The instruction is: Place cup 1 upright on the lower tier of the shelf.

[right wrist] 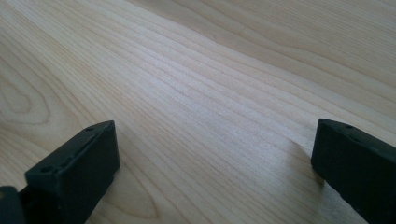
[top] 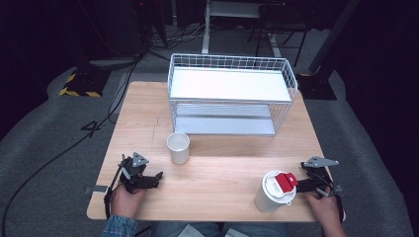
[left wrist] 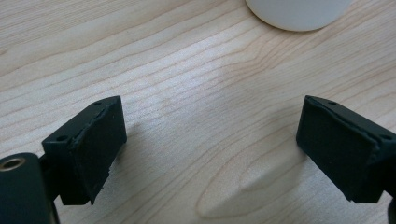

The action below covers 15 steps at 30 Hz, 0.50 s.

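Both tongs sit low on the wooden worktop (top: 217, 173) with their jaws wide apart and nothing between them. The left tongs (top: 157, 177) have the small white cup (top: 178, 147) just ahead (open top up). The big white cup (top: 274, 191) with a red lid piece is right beside the right tongs (top: 300, 183).

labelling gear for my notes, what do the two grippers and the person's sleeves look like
Both the left gripper and the right gripper are black, each topped by a grey three-cornered plate, with a dark cable trailing back. Their jaws are blocky black pads with small screw holes. A blue denim sleeve covers the left forearm.
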Each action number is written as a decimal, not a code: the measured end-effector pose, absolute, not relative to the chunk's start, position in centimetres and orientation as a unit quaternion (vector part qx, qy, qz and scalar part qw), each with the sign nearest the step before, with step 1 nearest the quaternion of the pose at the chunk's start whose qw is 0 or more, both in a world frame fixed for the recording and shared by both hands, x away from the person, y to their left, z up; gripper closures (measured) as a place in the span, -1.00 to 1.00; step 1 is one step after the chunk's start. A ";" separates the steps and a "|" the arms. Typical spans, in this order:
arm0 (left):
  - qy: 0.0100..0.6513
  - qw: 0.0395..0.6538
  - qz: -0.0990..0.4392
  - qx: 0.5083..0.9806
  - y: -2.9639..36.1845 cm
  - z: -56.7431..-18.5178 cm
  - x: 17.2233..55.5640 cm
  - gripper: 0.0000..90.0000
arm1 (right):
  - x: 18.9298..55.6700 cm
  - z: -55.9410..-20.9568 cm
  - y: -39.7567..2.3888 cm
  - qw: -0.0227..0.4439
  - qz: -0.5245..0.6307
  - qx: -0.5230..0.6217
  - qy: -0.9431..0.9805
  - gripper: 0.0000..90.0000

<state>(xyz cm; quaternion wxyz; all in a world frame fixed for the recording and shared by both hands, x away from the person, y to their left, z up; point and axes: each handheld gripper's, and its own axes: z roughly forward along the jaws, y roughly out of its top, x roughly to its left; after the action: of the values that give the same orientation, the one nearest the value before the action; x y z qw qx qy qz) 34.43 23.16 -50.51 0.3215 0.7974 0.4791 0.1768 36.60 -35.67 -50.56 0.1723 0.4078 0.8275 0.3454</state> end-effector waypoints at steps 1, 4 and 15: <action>0.480 0.321 0.176 0.797 23.1 -50.5 34.4 -0.80 | 36.6 -50.6 -35.7 0.172 0.345 0.408 0.828 -0.97; 0.480 0.322 0.177 0.796 23.1 -50.5 34.5 -0.80 | 36.6 -50.6 -35.7 0.172 0.345 0.408 0.827 -0.97; 0.488 0.312 0.170 0.797 22.9 -50.5 34.6 -0.92 | 36.6 -50.6 -35.7 0.173 0.345 0.408 0.828 -0.97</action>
<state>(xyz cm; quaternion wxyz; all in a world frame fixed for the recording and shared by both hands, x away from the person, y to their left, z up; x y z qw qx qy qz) 34.56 22.94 -50.48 0.3121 0.7972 0.4880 0.1701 36.60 -35.67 -50.57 0.1726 0.4076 0.8276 0.3452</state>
